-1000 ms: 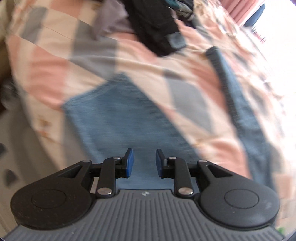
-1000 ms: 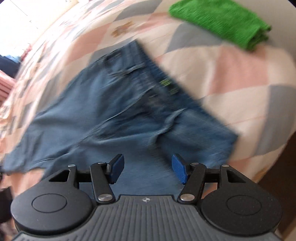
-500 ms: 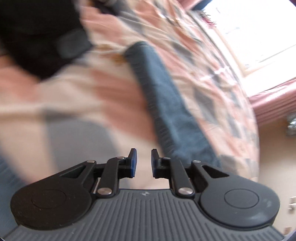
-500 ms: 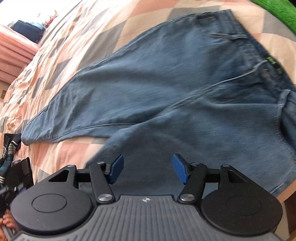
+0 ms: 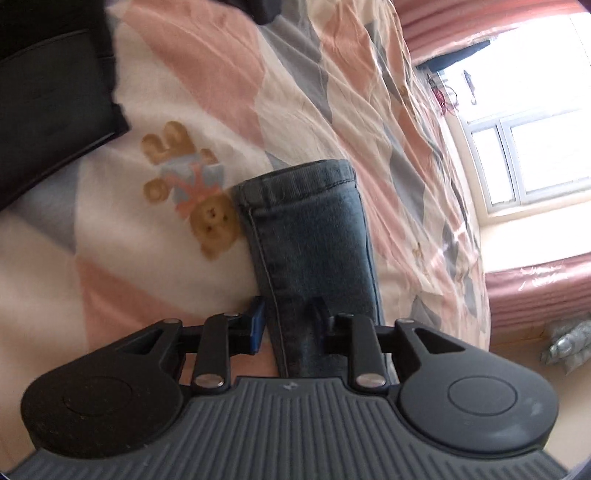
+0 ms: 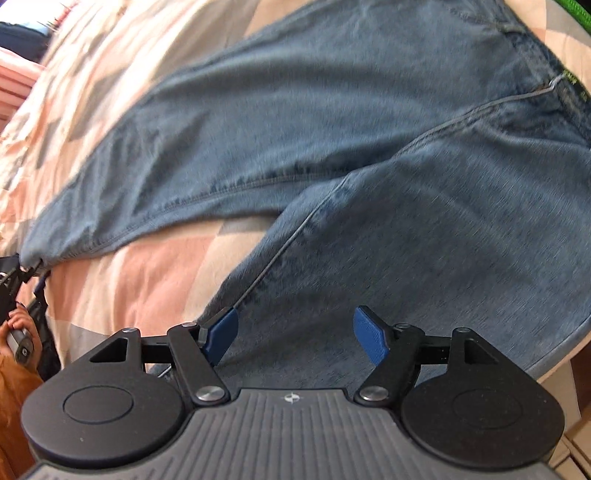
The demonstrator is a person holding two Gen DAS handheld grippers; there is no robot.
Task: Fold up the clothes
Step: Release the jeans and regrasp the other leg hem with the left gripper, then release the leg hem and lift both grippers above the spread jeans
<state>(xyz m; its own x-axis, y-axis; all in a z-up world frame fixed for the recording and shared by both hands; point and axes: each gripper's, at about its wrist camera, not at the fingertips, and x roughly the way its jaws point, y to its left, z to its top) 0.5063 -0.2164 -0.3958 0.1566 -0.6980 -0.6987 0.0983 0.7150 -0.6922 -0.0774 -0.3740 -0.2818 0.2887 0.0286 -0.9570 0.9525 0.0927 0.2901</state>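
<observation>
Patchwork bedspread point(image 5: 177, 85) in pink, grey and cream fills both views, with a teddy-bear print point(image 5: 192, 192) next to the hem in the left wrist view. Jeans point(image 6: 332, 122) lie flat on it, legs splayed in a V: far leg runs up-left across the right wrist view, near leg comes down toward the camera, waistband at the upper right edge. Dark garment point(image 5: 48, 99) sits on the bedspread at top left of the left wrist view, apart from the jeans. Window point(image 5: 524, 147) with pink curtains at the far right. Left gripper point(image 5: 290, 317) is pinching a jeans leg a bit back from the hem point(image 5: 295, 181): denim runs straight between the two fingers, blue pad touching the seam side. In the right wrist view that same gripper point(image 6: 26, 273) shows at the end of the far leg, person's hand point(image 6: 14, 328) behind it. Right gripper point(image 6: 295, 334) is spread wide, over the near leg, nothing between the pads; whether it touches the denim I can't tell. Sliver of green cloth point(image 6: 576, 7) at top right corner
</observation>
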